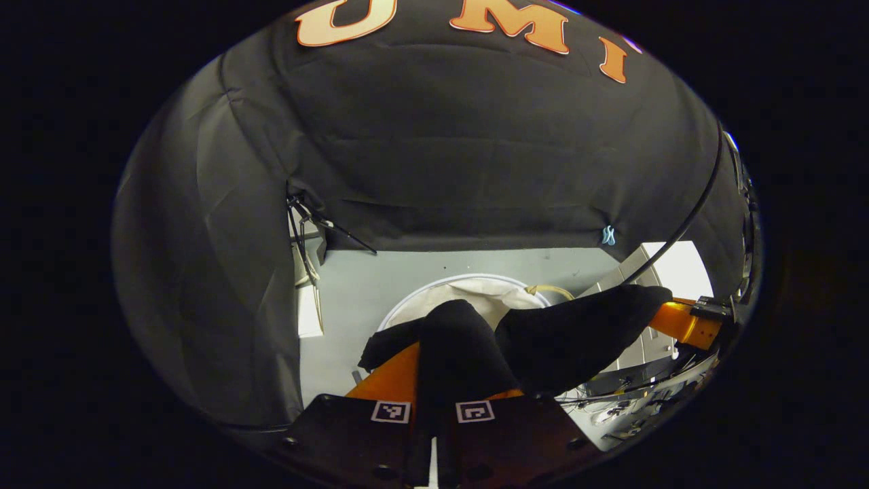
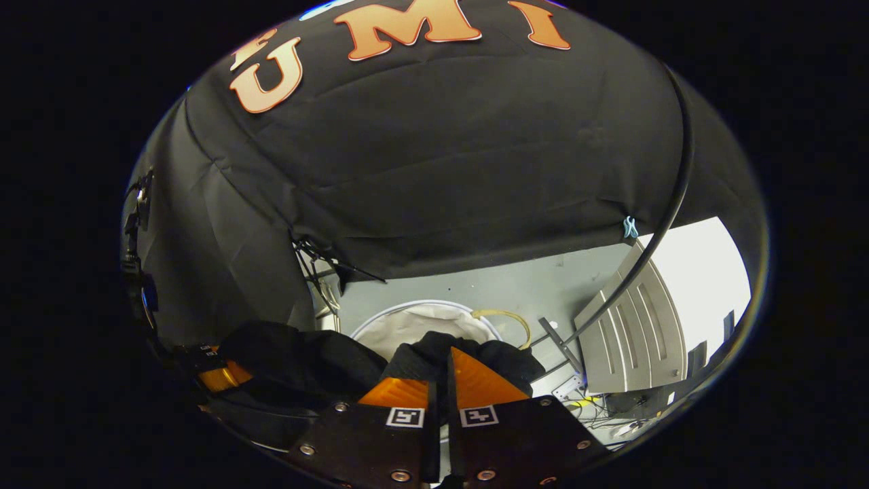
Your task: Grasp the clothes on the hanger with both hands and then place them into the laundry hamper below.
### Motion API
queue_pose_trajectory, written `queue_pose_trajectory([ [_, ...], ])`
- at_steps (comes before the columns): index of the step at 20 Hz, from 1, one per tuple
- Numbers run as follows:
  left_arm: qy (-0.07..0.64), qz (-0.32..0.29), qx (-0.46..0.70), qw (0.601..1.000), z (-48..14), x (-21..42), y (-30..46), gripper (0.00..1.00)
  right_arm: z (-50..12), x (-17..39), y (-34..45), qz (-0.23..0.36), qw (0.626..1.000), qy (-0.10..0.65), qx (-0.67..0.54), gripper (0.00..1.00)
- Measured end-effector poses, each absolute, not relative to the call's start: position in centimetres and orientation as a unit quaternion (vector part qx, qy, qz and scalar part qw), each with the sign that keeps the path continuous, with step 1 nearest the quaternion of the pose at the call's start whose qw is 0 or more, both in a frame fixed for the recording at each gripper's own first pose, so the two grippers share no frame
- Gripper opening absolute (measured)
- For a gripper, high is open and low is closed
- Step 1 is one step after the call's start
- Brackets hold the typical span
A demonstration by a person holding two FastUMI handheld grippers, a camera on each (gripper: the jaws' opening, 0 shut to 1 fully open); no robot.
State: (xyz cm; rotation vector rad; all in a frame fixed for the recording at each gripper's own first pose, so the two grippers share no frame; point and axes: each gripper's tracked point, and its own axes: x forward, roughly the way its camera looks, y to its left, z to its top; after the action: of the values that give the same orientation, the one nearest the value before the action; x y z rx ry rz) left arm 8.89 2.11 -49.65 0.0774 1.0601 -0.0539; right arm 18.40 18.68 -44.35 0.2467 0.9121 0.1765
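Grey floor under the black cloth wall: the round white fabric laundry hamper lies directly ahead of and below both grippers.

The black cloth garment hangs stretched between the two grippers, its long axis running side to side above the near rim of the hamper. The left gripper has its jaws nearly closed, with a fold of the garment pinched between them and draped over the fingers. The right gripper has its jaws drawn almost together on the other end, bunched just above the hamper's near rim. Both sit about equally near the hamper, so the drop seems to call for a short move forward and down over the opening.
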Motion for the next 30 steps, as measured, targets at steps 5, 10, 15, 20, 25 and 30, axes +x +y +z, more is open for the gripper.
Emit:
queue_pose_trajectory([
  [5, 0.533, -0.027, 0.040, 0.845, -51.3, 7.8, 1.8, 0.18, -45.9, 17.4, 18.5, 0.079, 0.876, 0.460, 0.121, 0.08],
  [10, 0.544, -0.038, 0.031, 0.838, -51.3, 6.7, 1.1, 0.44, -46.5, 16.0, 18.8, 0.075, 0.867, 0.478, 0.122, 0.12],
  [15, 0.542, -0.037, 0.021, 0.839, -50.8, 6.0, 1.1, 0.81, -45.9, 15.3, 18.8, 0.075, 0.868, 0.476, 0.118, 0.33],
  [20, 0.534, -0.030, 0.012, 0.845, -48.9, 4.2, 1.8, 1.00, -44.3, 14.4, 17.3, 0.058, 0.872, 0.469, 0.129, 0.92],
  [25, 0.511, -0.015, 0.021, 0.859, -46.1, 2.9, 2.6, 1.00, -41.8, 12.8, 15.5, 0.056, 0.883, 0.447, 0.131, 0.95],
  [30, 0.469, -0.005, 0.020, 0.883, -41.3, 1.6, 2.7, 1.00, -37.8, 10.6, 12.5, 0.042, 0.899, 0.413, 0.140, 0.95],
])
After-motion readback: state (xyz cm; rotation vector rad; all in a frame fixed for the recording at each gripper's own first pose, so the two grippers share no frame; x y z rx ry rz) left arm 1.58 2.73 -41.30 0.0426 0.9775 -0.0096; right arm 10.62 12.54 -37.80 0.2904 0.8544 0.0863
